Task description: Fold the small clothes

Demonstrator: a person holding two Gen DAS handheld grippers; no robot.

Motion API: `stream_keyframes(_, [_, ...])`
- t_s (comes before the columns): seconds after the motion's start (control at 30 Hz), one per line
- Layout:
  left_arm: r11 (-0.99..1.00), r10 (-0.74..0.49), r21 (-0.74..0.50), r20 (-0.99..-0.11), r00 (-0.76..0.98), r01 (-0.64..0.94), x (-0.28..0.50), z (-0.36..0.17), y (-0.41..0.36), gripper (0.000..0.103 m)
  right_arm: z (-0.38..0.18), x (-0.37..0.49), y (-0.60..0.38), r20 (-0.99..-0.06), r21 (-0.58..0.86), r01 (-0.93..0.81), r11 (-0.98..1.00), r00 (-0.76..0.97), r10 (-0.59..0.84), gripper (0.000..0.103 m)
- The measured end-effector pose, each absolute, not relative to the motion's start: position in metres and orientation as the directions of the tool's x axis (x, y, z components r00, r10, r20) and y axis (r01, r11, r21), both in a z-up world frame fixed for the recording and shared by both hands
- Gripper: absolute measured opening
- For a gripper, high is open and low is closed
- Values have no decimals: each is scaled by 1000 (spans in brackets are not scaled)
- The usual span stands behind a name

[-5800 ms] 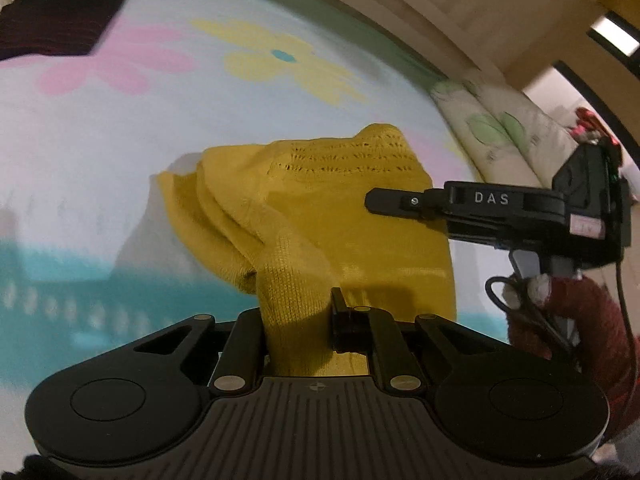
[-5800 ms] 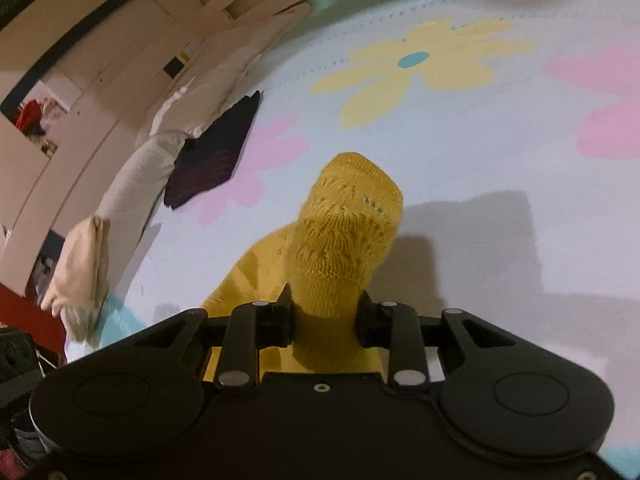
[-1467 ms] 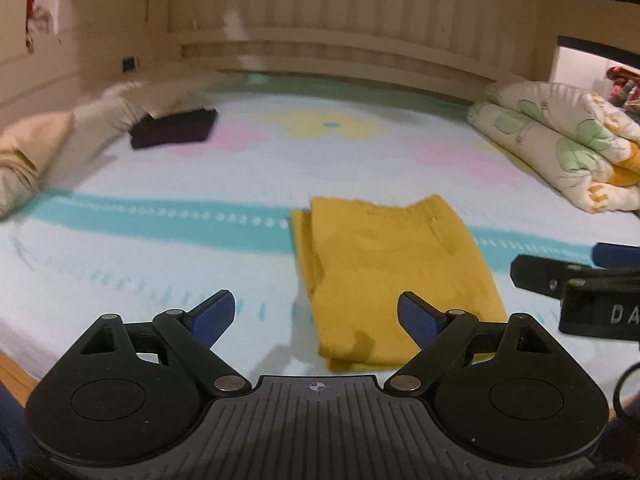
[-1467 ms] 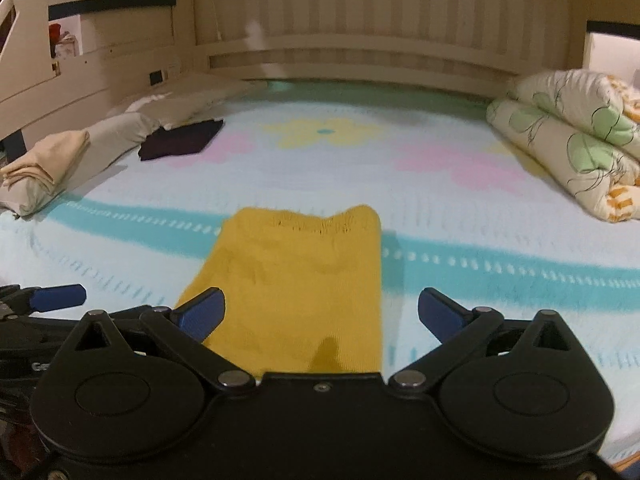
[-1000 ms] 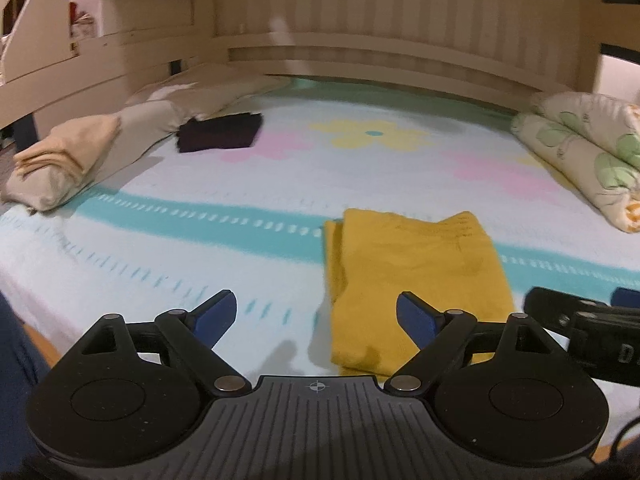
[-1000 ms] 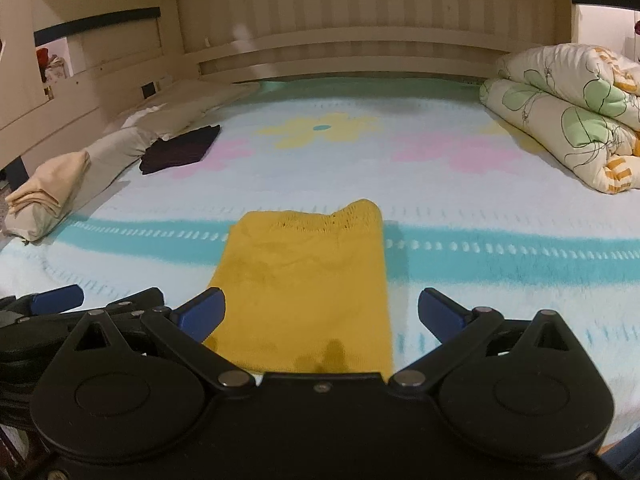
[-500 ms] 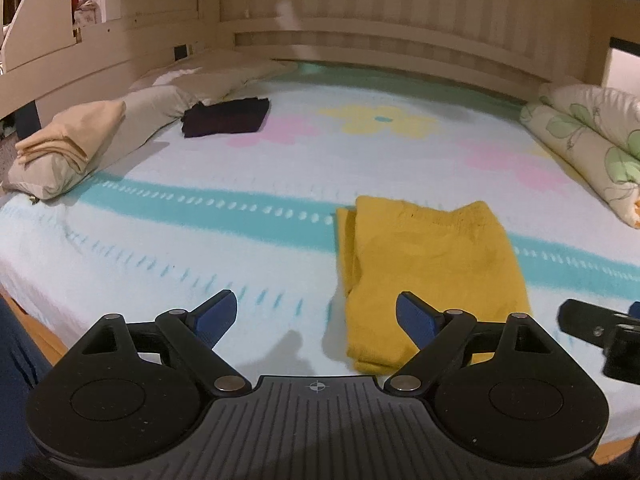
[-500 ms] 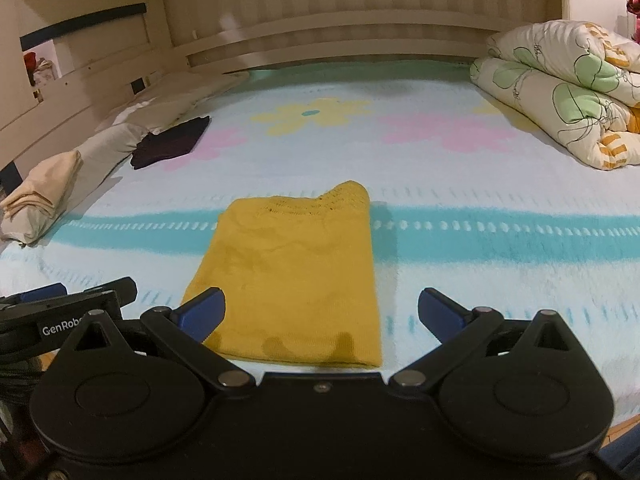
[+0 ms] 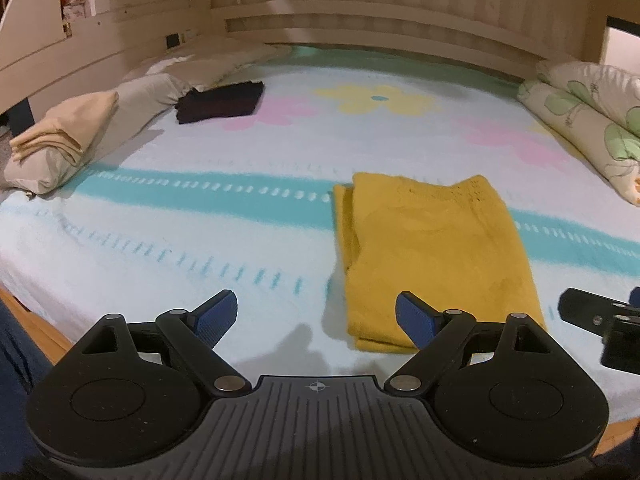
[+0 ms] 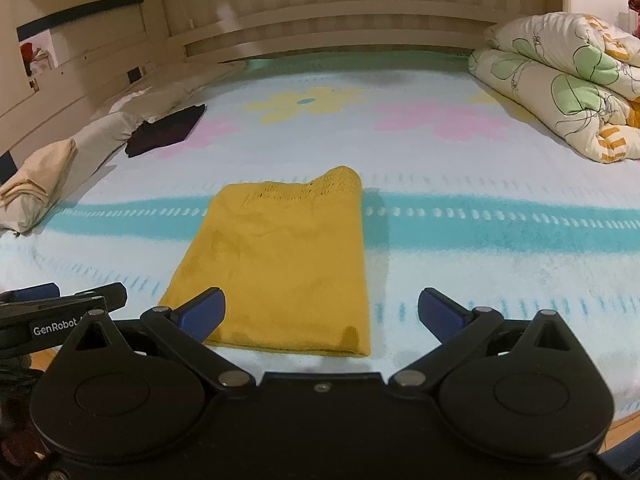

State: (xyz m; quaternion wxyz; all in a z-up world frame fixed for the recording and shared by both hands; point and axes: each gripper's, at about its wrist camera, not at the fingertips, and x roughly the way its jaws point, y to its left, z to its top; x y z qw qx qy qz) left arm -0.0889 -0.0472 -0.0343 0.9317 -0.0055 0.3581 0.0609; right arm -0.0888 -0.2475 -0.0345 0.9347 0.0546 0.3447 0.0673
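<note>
Where the turquoise stripe crosses the bed sheet, a yellow knitted garment lies folded into a neat rectangle, flat on the bed near its front edge, with a patterned openwork band along the far end and layered edges showing on its left side. In the right wrist view the same garment sits directly ahead of the right gripper, whose blue-tipped fingers are spread wide with nothing between them; the left finger's tip overlaps the garment's near left corner in the picture, though whether it touches the cloth cannot be told. The left gripper is also spread wide and empty, held just to the left of the garment, its right fingertip showing in front of the garment's near edge. Each gripper's black body appears at the edge of the other's view. Farther back on the sheet, which is printed with yellow and pink flowers, a dark folded cloth lies near the left side, next to a long pale pillow with a beige folded cloth on its near end. A rolled quilt with green leaf print rests along the right side, and a wooden slatted bed frame closes the far end.
</note>
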Motion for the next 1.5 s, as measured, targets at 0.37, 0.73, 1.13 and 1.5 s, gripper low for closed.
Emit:
stream_keyframes(0.37, [995, 96, 42, -693, 715, -94, -89, -36, -50, 87, -42, -85, -253, -660, 139, -60, 989, 739, 137, 102])
stream_keyframes(0.73, [996, 83, 38, -698, 711, -79, -85, -38, -51, 87, -47, -81, -254, -675, 130, -56, 990, 727, 130, 103])
stream_keyframes(1.13, [997, 68, 21, -706, 705, -76, -80, -42, -50, 87, -51, -77, -254, -687, 138, -60, 989, 714, 140, 102])
stream_keyframes(1.5, [997, 64, 21, -704, 707, -70, -79, -43, -52, 87, -52, -74, -254, -692, 146, -55, 988, 708, 142, 103])
